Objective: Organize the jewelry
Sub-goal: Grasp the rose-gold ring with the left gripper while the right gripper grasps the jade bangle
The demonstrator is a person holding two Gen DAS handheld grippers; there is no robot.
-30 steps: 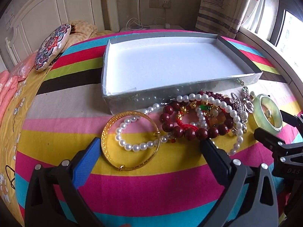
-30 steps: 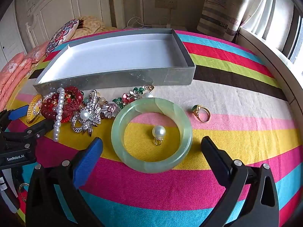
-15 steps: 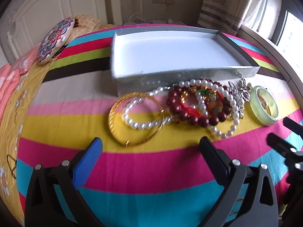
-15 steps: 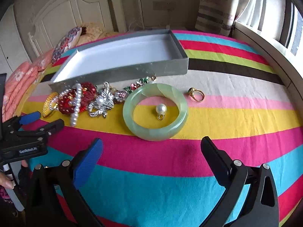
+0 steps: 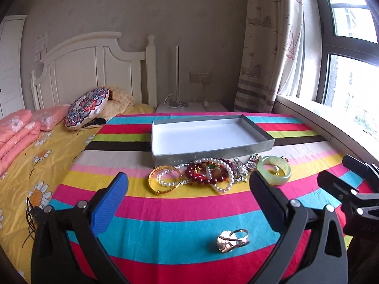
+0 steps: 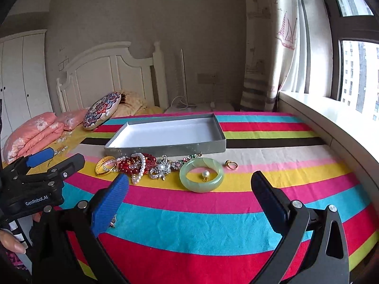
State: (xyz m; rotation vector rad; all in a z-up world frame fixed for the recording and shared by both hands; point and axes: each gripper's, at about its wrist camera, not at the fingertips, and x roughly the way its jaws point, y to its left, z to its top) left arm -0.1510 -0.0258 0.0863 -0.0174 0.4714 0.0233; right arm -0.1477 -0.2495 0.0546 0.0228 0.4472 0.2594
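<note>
An empty grey box point(image 5: 213, 152) point(image 6: 165, 148) with a white inside sits on the striped cloth. In front of it lie a gold bangle point(image 5: 164, 181) point(image 6: 104, 165), a pearl string point(image 5: 169, 177), dark red beads point(image 5: 205, 174) point(image 6: 132, 165), a silver brooch point(image 6: 162, 169), a jade bangle point(image 5: 273, 170) point(image 6: 201, 175) around a pearl pendant point(image 6: 205, 174), and a gold ring point(image 6: 231, 165). Another gold ring point(image 5: 233, 236) lies near me. My left gripper point(image 5: 187, 196) and right gripper point(image 6: 189, 198) are open, empty, well back from the jewelry.
The striped cloth point(image 5: 189, 213) covers a bed with a yellow sheet, pink quilts point(image 5: 16, 132) and a patterned cushion point(image 5: 87, 107) at the left. A window sill point(image 6: 331, 118) runs along the right. A white headboard point(image 5: 94, 71) stands behind.
Both grippers have pulled back and risen away from the jewelry, so the pile and box look smaller. A gold ring near me has come into the left wrist view. Nothing was picked up.
</note>
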